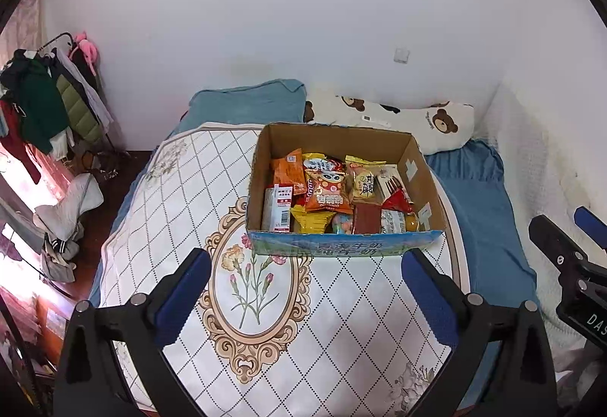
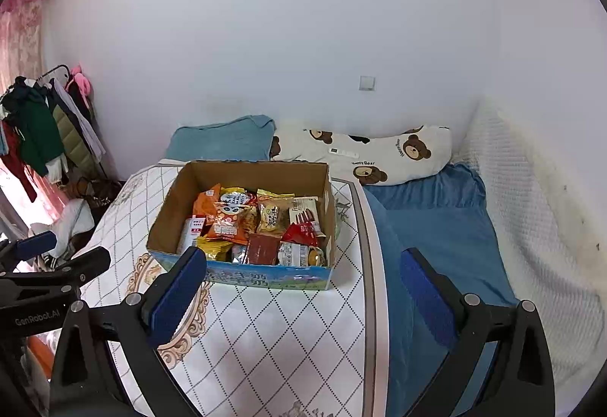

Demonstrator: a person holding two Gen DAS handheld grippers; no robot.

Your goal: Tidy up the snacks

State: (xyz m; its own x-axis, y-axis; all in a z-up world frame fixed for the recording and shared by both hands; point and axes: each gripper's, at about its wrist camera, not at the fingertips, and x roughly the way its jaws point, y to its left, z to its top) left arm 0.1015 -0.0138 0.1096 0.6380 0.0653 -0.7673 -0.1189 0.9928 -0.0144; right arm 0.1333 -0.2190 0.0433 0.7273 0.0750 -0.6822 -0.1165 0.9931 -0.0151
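An open cardboard box (image 1: 334, 140) with a blue printed front stands on a small table (image 1: 159, 227) with a diamond and flower pattern. It holds several snack packets (image 1: 328, 195), orange, yellow and red ones among them. The same box (image 2: 250, 174) and its snack packets (image 2: 261, 227) show in the right wrist view. My left gripper (image 1: 305, 265) hovers well in front of the box, jaws wide open, nothing between them. My right gripper (image 2: 303, 265) is open too and holds nothing, above the table's right edge. Each gripper shows at the side of the other's view.
The table rests on a bed with a blue sheet (image 2: 436, 227). A blue pillow (image 1: 246, 102) and a bear-print pillow (image 1: 417, 121) lie behind the box, a white remote (image 2: 343, 152) on the latter. A clothes rack (image 1: 45, 94) stands at the left wall. A white padded panel (image 2: 531, 208) lines the right.
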